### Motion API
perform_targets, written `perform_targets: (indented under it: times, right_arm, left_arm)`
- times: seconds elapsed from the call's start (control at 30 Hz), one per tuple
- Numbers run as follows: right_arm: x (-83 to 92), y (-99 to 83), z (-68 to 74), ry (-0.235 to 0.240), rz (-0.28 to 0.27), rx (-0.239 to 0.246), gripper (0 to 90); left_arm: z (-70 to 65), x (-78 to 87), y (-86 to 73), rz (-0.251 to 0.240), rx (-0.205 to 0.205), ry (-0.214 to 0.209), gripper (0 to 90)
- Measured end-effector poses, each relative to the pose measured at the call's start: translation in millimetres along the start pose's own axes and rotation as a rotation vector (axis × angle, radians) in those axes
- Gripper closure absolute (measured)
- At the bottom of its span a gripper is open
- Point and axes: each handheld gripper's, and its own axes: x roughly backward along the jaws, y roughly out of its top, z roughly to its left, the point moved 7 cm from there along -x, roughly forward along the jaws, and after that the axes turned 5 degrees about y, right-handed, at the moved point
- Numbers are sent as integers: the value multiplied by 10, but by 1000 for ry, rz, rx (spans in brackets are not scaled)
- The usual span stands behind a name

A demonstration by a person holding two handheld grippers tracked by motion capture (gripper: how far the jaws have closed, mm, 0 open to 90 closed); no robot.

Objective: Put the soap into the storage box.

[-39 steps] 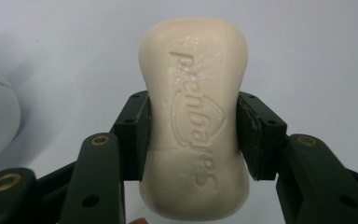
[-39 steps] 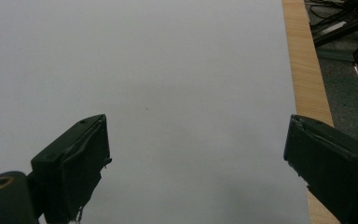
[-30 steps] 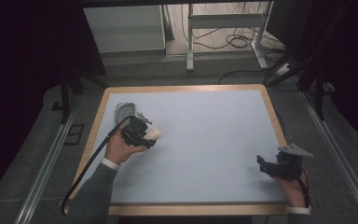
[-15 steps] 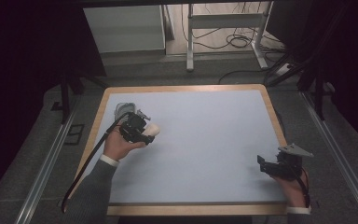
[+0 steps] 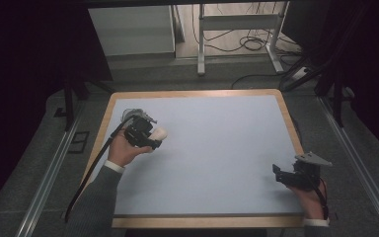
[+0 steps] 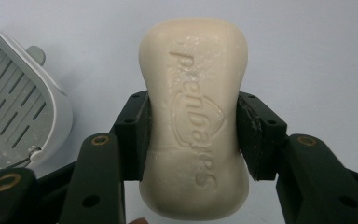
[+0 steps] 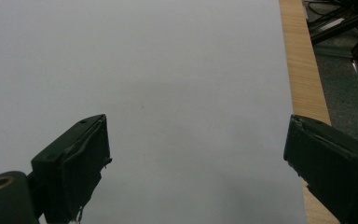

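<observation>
Left gripper (image 6: 192,140) fingers clamping soap bar (image 6: 195,116), right gripper (image 7: 196,172) fingers spread wide, low over table (image 7: 168,70)

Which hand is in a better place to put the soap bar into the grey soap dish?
Left. The left tongs already clamp the soap bar, and the soap dish lies right beside them. The right tongs stand open over bare table at the opposite edge.

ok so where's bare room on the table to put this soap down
Most of the pale blue table mat is bare: the whole stretch between the left claw holding the cream soap bar and the right claw. Only the far-left corner, by the grey slotted soap dish, is crowded.
</observation>
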Motion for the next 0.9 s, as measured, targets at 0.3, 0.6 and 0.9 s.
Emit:
perform_targets:
  times: [0.3,0.6,0.9]
  right_arm:
    - [7,3,-3,-1,-2,-3,68]
    - [9,2,-8,-4,-2,-5,68]
    - [8,-1,-16,-7,-1,-8,69]
  left_arm:
    - [57,12,48,-4,2,12,496]
    - [181,27,100,-5,25,25,496]
    - [283,60,129,-10,42,32,496]
